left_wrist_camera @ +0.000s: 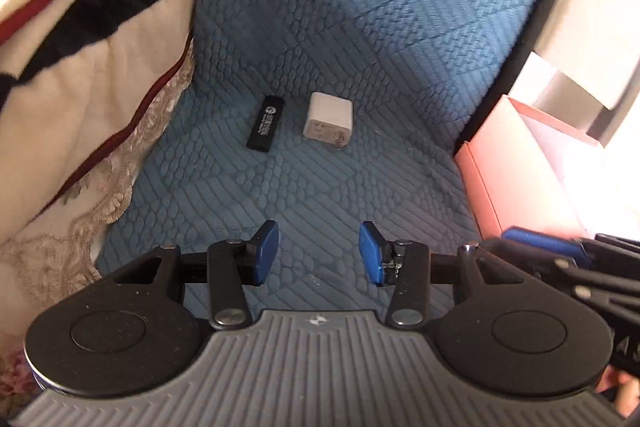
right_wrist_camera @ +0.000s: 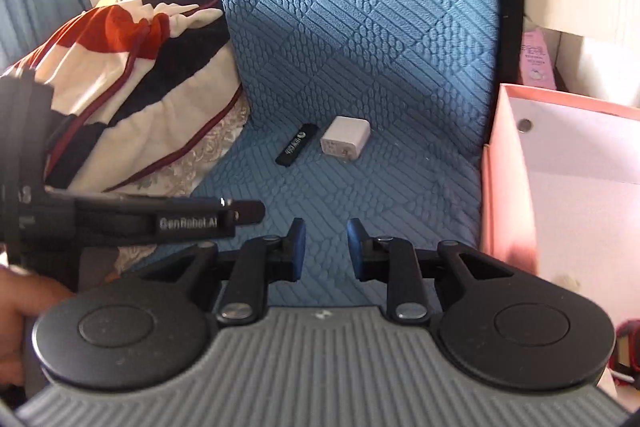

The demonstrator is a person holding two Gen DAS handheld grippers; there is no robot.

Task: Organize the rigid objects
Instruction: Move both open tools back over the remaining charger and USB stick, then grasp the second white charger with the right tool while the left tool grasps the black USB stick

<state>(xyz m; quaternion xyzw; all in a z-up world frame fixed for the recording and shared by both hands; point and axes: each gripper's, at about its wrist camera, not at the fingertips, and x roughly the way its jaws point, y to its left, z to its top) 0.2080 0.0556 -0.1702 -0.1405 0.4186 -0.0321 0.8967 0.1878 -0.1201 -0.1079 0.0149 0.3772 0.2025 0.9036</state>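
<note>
A black USB stick (left_wrist_camera: 265, 122) (right_wrist_camera: 296, 144) and a white charger cube (left_wrist_camera: 328, 120) (right_wrist_camera: 345, 137) lie side by side on the blue quilted bed cover (left_wrist_camera: 360, 27) (right_wrist_camera: 360, 27). My left gripper (left_wrist_camera: 319, 253) hovers short of them, open, with only the cover showing between its blue pads (left_wrist_camera: 266, 251). My right gripper (right_wrist_camera: 326, 247) is also short of the two objects, its jaws parted by a narrower gap with nothing in it. The other gripper shows at the right edge of the left wrist view and at the left of the right wrist view.
A rumpled patterned quilt (left_wrist_camera: 80, 67) (right_wrist_camera: 140, 75) is heaped on the left. An open pink box (left_wrist_camera: 520, 163) (right_wrist_camera: 560, 167) stands at the bed's right edge. A hand (right_wrist_camera: 16, 323) grips a handle at the lower left.
</note>
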